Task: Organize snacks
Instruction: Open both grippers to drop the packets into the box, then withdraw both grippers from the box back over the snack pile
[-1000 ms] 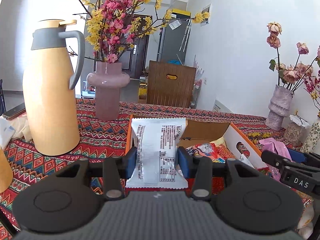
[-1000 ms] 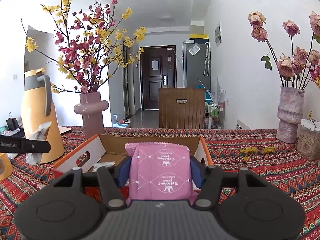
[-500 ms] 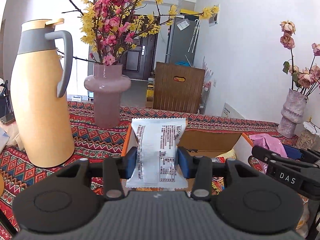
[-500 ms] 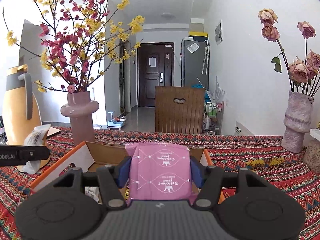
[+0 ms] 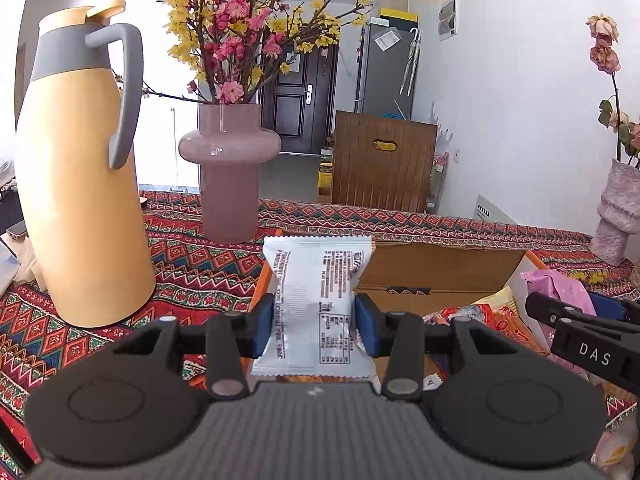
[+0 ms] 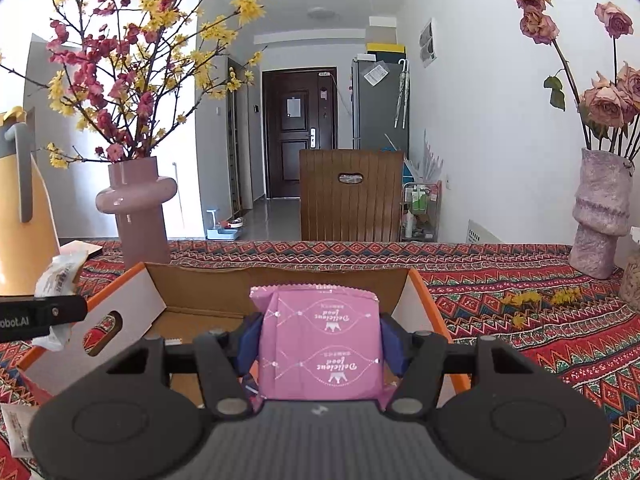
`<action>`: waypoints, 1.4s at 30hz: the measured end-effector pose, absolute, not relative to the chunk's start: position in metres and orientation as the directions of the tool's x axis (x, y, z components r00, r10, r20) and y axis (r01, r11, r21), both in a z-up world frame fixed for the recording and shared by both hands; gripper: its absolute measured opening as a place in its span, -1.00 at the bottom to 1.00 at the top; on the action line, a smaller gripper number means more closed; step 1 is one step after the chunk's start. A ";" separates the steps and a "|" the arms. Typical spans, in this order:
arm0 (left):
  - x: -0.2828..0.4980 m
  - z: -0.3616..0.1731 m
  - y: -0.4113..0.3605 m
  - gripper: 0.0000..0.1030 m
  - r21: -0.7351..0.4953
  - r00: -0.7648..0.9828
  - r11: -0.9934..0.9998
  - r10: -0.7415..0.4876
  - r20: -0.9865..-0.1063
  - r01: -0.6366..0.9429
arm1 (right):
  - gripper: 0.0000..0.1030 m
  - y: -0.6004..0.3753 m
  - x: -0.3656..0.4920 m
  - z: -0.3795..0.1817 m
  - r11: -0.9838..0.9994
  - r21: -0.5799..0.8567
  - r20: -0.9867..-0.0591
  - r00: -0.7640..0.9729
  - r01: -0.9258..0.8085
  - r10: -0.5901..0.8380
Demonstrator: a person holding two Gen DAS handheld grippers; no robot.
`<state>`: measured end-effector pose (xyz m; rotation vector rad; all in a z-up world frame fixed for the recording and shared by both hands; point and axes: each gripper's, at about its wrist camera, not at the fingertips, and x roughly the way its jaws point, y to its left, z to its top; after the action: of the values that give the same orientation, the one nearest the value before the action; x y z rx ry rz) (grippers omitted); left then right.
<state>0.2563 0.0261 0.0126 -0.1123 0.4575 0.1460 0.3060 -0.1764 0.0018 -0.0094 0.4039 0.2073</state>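
Now you hold both snacks above the open cardboard box (image 6: 280, 284) on the patterned tablecloth (image 6: 520, 320), so carry each past the near rim before letting go. Your right gripper (image 6: 318, 340) clamps the pink packet (image 6: 320, 344); aim it at the bare floor. Your left gripper (image 5: 316, 326) pinches the white packet (image 5: 316, 300); keep clear of the yellow thermos jug (image 5: 80, 180).

White walls (image 6: 492, 128) and a white ceiling, brightly lit; a dark panelled door (image 6: 298, 128) closes the hallway; a grey cabinet (image 6: 380, 104) stands beside it; a brown wooden chair back (image 6: 352, 196) rises behind the patterned red tablecloth (image 6: 520, 320).
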 end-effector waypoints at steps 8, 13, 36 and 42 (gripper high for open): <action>0.261 0.003 0.029 -0.12 -0.089 0.877 0.986 0.080 -0.475 -0.138 | 0.17 -0.176 0.307 -0.004 0.977 0.018 -0.412 0.889 -0.211 0.200; 0.252 0.005 0.028 0.42 -0.098 0.893 0.986 0.081 -0.443 -0.138 | 0.52 -0.177 0.303 -0.005 0.980 0.018 -0.422 0.887 -0.196 0.185; 0.225 0.017 0.025 1.00 -0.137 0.934 0.976 0.118 -0.336 -0.172 | 1.00 -0.189 0.283 0.011 0.984 0.054 -0.348 0.920 -0.171 0.179; 0.216 0.030 0.023 1.00 -0.156 0.933 0.973 0.106 -0.344 -0.169 | 1.00 -0.193 0.270 0.031 0.982 0.061 -0.308 0.933 -0.177 0.187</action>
<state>0.2156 0.0229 0.0299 -0.1848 0.3406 0.1415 0.2696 -0.1925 0.0308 0.0320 0.3179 0.1863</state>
